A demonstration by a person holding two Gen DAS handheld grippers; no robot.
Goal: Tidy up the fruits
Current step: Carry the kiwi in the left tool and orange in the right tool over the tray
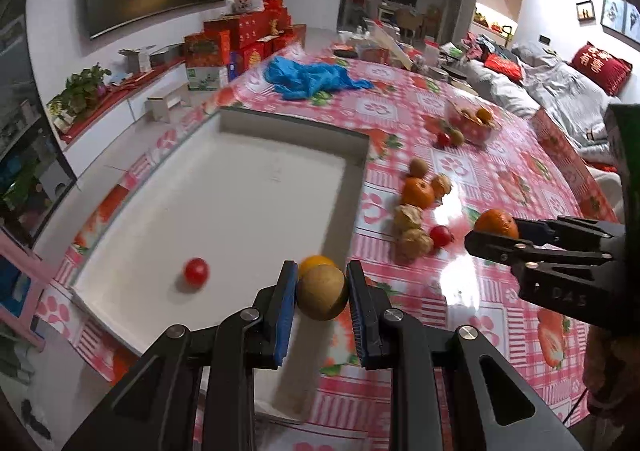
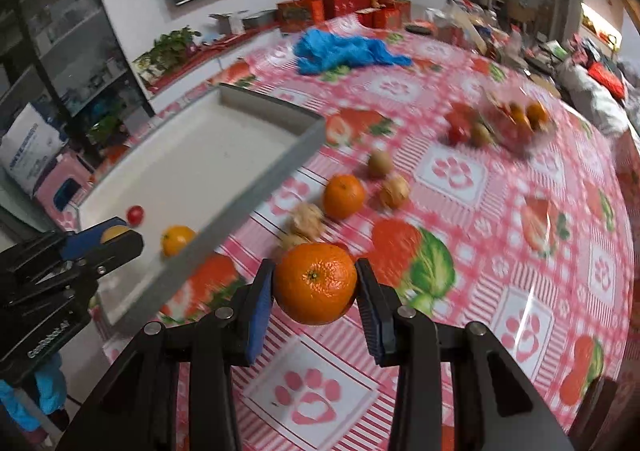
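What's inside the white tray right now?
The white tray holds a red cherry tomato and a small orange fruit by its near wall. The left tool and its brownish fruit cover part of that corner, so anything below is hidden.

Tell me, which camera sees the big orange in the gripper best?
The right wrist view: the orange sits close and whole between the right gripper's pads. In the left wrist view it looks small and off to the side, partly hidden by that gripper.
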